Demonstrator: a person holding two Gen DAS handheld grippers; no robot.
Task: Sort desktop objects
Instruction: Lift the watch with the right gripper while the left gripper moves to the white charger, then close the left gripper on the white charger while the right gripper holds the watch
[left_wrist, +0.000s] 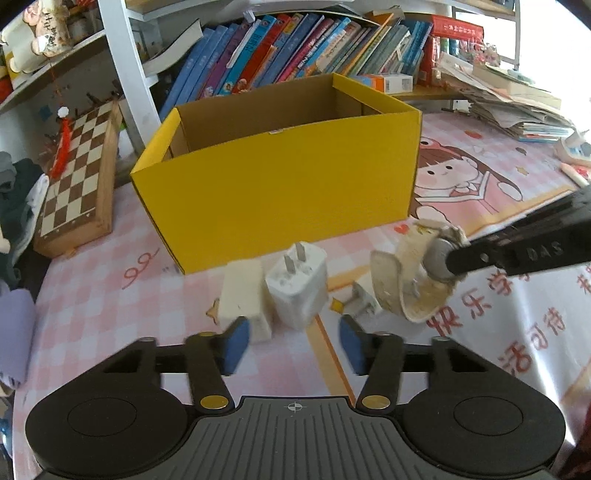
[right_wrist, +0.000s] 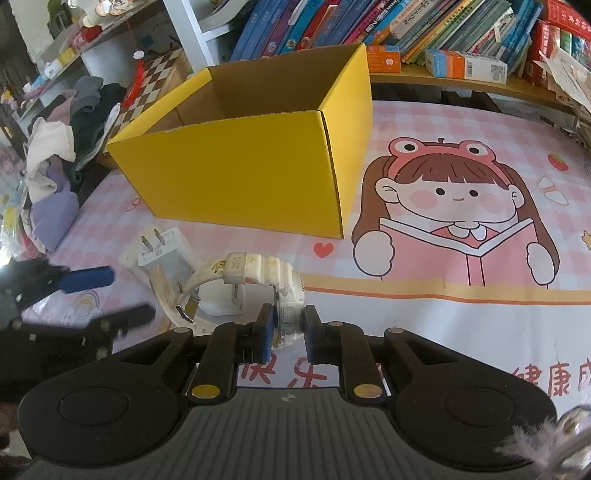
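On the pink cartoon tablecloth (right_wrist: 461, 122), in front of the empty yellow box (left_wrist: 277, 184), lie the things to be sorted; the box stands open-topped, presumably so each piece can be dropped in from above. I count three white plug adapters: one charger (left_wrist: 297, 286) standing with its two prongs up, a second block (left_wrist: 243, 295) touching its left side, a third (left_wrist: 360, 299) lying partly under the watch. One white watch (right_wrist: 255, 275) is here; the right gripper (right_wrist: 288, 328) has its narrow jaws pressed on the watch case, strap trailing free, probably to lift it clear of the plugs. The left gripper (left_wrist: 293, 341) stands part-open around the charger, pads (left_wrist: 236, 341) not yet touching it; nothing is held there.
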